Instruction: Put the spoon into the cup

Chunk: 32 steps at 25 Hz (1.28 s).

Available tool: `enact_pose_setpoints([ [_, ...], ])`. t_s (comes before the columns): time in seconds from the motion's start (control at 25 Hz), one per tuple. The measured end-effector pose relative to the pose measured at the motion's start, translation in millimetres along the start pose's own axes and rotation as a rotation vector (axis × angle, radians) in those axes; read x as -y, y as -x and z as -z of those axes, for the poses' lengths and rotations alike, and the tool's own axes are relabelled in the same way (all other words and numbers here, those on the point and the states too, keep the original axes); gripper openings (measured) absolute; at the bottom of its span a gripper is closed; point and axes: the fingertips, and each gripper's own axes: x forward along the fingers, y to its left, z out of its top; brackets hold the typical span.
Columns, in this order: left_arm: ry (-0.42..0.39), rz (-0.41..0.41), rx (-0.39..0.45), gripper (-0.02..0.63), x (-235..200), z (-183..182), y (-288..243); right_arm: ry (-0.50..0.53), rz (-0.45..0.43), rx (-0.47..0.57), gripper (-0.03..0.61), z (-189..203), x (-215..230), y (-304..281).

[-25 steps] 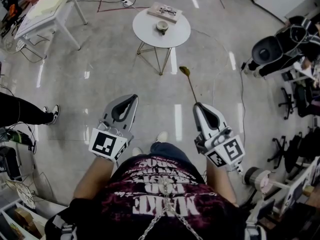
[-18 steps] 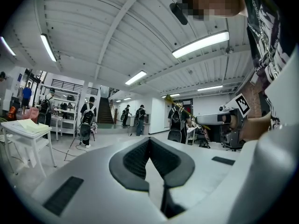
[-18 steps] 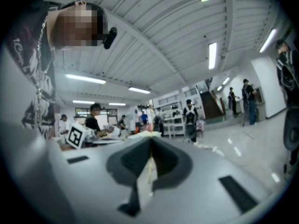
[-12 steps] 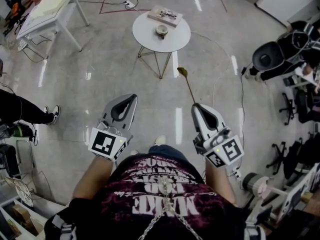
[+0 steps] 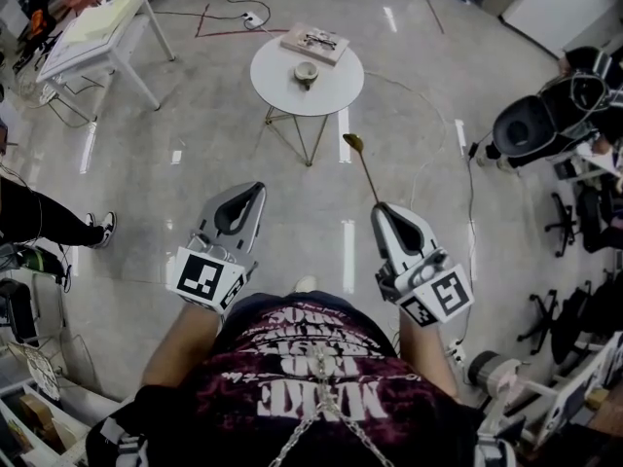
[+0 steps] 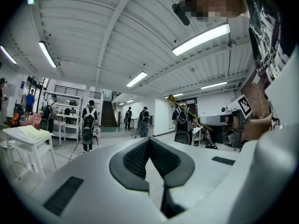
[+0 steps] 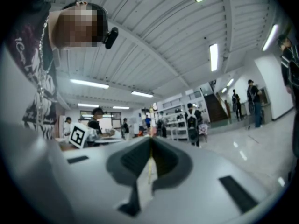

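A gold spoon (image 5: pixel 365 171) sticks forward from my right gripper (image 5: pixel 382 208), which is shut on the end of its handle; the bowl points away from me. In the right gripper view the yellow handle (image 7: pixel 150 168) runs between the closed pads. The left gripper view catches the spoon (image 6: pixel 185 109) off to its right. My left gripper (image 5: pixel 255 189) is level beside it, jaws together with nothing in them. The cup (image 5: pixel 306 71) stands on a round white table (image 5: pixel 324 106) well ahead of both grippers, across open floor.
A book with glasses on it (image 5: pixel 314 42) lies behind the cup. A white rectangular table (image 5: pixel 92 29) stands far left, office chairs (image 5: pixel 531 122) at the right. A person's leg (image 5: pixel 44 219) is at the left edge. Cables run over the floor near the round table.
Both grippers have been carried forward together over the floor toward the round table. The spoon stays gripped in the right one, pointing the same way.
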Motion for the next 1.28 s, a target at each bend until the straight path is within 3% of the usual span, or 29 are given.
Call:
enact_pose_setpoints([
  [0.28, -0.025, 0.000, 0.011, 0.028, 25, -6, -35, -0.004, 0.023, 0.009, 0.037, -4, 50, 19],
  [0.44, -0.030, -0.019, 0.001, 0.028, 25, -4, -37, -0.022, 0.004, 0.007, 0.037, -1, 56, 16],
  [0.64, -0.031, -0.035, 0.010, 0.028, 14, -5, -34, -0.024, -0.033, -0.002, 0.037, 1, 54, 1],
  [0.88, 0.039, -0.053, 0.014, 0.028, -18, 0, -37, -0.016, -0.046, -0.014, 0.037, 3, 48, -25],
  [1.28, 0.008, -0.023, 0.010, 0.028, -45, -6, -66, -0.028, -0.019, -0.020, 0.037, -2, 59, -56],
])
